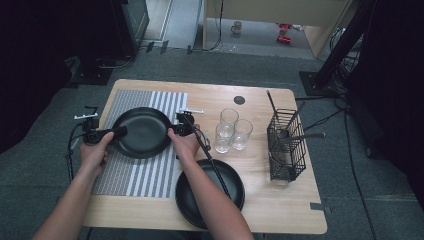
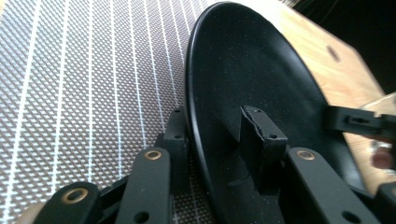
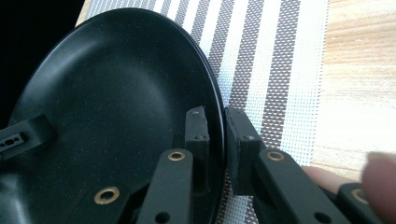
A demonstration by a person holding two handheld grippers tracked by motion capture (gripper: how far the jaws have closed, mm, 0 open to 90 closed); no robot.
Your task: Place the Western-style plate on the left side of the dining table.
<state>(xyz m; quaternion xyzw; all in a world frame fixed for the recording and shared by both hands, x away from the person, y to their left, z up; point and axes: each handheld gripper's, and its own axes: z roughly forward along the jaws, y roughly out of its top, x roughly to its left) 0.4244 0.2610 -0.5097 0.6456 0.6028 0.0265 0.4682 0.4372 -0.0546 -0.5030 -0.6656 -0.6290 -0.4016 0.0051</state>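
Setting black plate (image 1: 142, 132) down on striped placemat (image 1: 145, 175), working with 2 grippers, 1 per side.

Clamping the plate's right rim with right gripper (image 1: 176, 131). Reading that from the right gripper view: right gripper (image 3: 217, 130) nearly closed, pinching the rim of the plate (image 3: 116, 93) between both pads, 1 on the inner face and 1 underneath, over the placemat (image 3: 261, 46).

Straddling the left rim with left gripper (image 1: 120, 131), but not squeezing. Going by the left gripper view: left gripper (image 2: 219, 135) partly open, keeping 1 pad well inside the bowl of the plate (image 2: 243, 70) with a clear gap to the rim, the other sitting outside by the underside over the placemat (image 2: 70, 70). So holding nothing on that side.

Judging progress: placing nearly done. Sitting roughly centred across the mat's upper half in the high view, apparently resting on it or just about, though not able to confirm full contact.

Remaining, as a guess: releasing the right grip, backing both grippers clear of the rim without dragging the plate off centre.

Also noting on the table (image 1: 280, 210): second black plate (image 1: 235, 200) at the near edge beside the mat, 3 glasses (image 1: 232, 130) clustered right of the mat, wire cutlery basket (image 1: 286, 145) with utensils farther right. Possibly next in line, not touching any of them now.
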